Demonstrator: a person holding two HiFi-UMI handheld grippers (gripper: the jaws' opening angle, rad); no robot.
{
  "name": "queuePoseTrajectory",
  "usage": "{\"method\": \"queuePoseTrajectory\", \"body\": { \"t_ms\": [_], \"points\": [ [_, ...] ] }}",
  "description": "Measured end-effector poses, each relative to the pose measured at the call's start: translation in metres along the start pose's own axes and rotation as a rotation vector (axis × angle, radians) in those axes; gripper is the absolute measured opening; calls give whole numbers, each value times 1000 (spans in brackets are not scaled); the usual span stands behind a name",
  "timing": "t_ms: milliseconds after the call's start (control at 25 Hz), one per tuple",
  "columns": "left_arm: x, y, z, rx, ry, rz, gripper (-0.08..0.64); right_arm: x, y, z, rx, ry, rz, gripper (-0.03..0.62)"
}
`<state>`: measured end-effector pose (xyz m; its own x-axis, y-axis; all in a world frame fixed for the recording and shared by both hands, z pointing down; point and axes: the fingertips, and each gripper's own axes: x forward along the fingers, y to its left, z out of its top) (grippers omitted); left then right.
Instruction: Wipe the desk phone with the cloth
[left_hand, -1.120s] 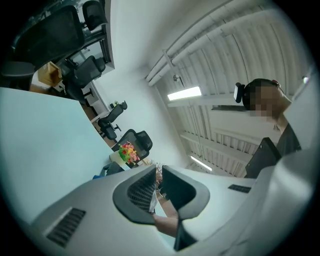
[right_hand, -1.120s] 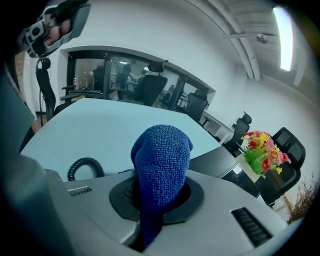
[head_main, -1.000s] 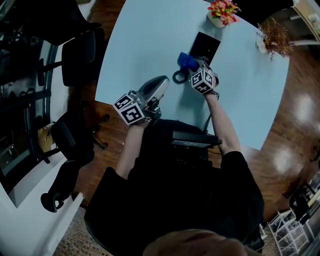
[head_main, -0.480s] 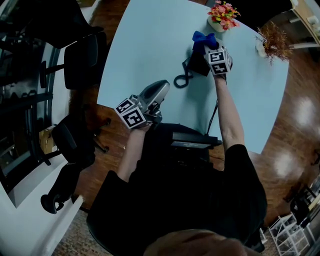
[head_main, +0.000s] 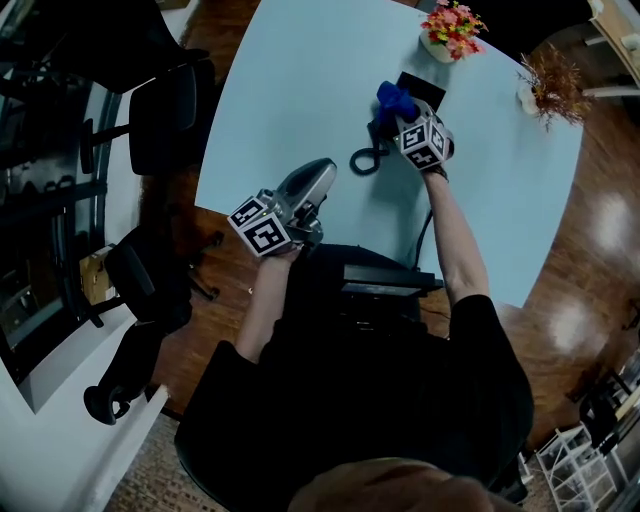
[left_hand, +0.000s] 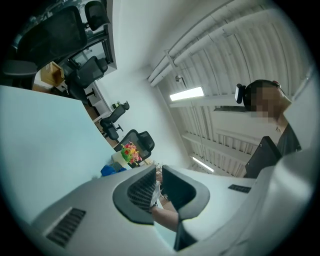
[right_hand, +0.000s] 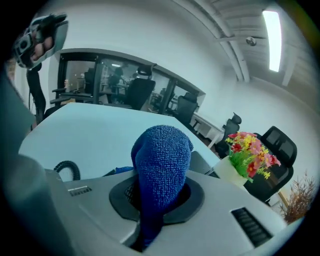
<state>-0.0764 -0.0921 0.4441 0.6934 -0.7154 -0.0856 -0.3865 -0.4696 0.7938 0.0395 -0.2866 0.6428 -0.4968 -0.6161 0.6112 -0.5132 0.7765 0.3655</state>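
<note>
The black desk phone (head_main: 427, 88) lies far on the pale blue desk (head_main: 290, 90), and its coiled cord (head_main: 364, 159) curls to the near left. My right gripper (head_main: 401, 117) is shut on a blue cloth (head_main: 393, 98), which hangs over the phone's near end. In the right gripper view the cloth (right_hand: 162, 162) bulges up out of the right gripper (right_hand: 160, 196), with the cord (right_hand: 67, 169) to the left. My left gripper (head_main: 322, 172) rests shut near the desk's near edge, apart from the phone. Nothing sits in the left gripper (left_hand: 157, 186).
A pot of bright flowers (head_main: 451, 26) stands just beyond the phone, and a dried plant (head_main: 548, 78) stands at the right edge. A black device (head_main: 385, 280) sits at the desk's near edge. Office chairs (head_main: 160, 115) stand to the left.
My right gripper carried the cloth away over the phone toward the flowers, then came part way back. The left gripper stayed where it was.
</note>
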Motion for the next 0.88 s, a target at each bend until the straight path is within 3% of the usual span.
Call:
{"method": "queuePoseTrajectory", "body": {
  "t_ms": [240, 360, 480, 720, 800, 880],
  "points": [
    [14, -7, -5, -3, 35, -46, 31, -21, 95, -21, -128, 10, 146, 6],
    [18, -8, -7, -4, 44, -51, 31, -29, 111, -31, -123, 43, 223, 6],
    [18, -7, -6, -4, 45, -46, 31, -34, 66, -19, -30, -4, 160, 8],
    [14, -7, -6, 0, 35, -34, 31, -50, -94, 25, 199, -148, -179, 8],
    [12, -7, -6, 1, 28, -28, 31, -43, -119, 22, 216, -129, -218, 8],
    [12, -7, -5, 2, 23, -22, 31, -27, -118, 9, 212, -68, -190, 8]
  ]
}}
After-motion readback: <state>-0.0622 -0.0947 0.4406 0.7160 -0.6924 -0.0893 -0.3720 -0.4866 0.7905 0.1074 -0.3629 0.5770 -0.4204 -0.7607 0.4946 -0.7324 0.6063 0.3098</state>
